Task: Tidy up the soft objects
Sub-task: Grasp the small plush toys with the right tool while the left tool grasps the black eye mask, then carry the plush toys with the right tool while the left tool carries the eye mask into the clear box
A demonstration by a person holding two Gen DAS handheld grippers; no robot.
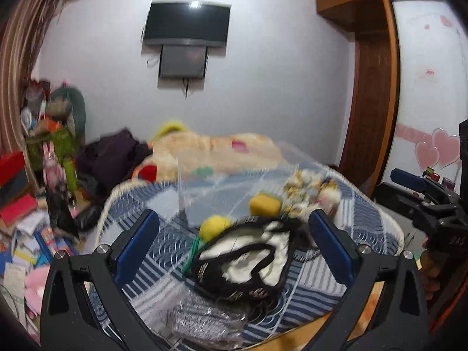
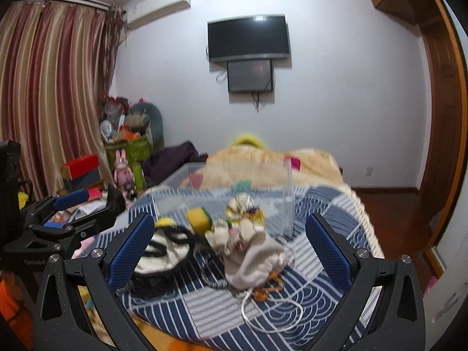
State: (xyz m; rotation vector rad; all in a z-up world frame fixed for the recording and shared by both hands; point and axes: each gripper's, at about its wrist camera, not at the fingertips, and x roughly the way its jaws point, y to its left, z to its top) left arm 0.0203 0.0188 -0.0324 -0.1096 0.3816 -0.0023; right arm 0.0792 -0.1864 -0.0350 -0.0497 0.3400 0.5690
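Note:
Soft objects lie on a blue-and-white patterned cloth [image 1: 321, 286] on a bed. A black-and-white fabric piece [image 1: 248, 260] lies between the fingers of my open left gripper [image 1: 234, 239]; it also shows in the right wrist view [image 2: 163, 251]. A yellow sponge [image 1: 264, 203] and a yellow ball [image 1: 213, 226] lie beyond it. A white drawstring pouch [image 2: 257, 260] and a small patterned plush bundle [image 2: 242, 219] lie in front of my open right gripper [image 2: 231, 242]. A clear plastic box [image 2: 234, 187] stands behind them. Neither gripper holds anything.
A silver-grey mesh bag [image 1: 204, 318] lies at the near edge. A beige blanket [image 2: 278, 161] covers the far bed. Clutter of toys and boxes [image 2: 122, 152] fills the left floor. A wardrobe [image 1: 371, 87] stands on the right. The other gripper [image 1: 433, 204] shows at the right of the left wrist view.

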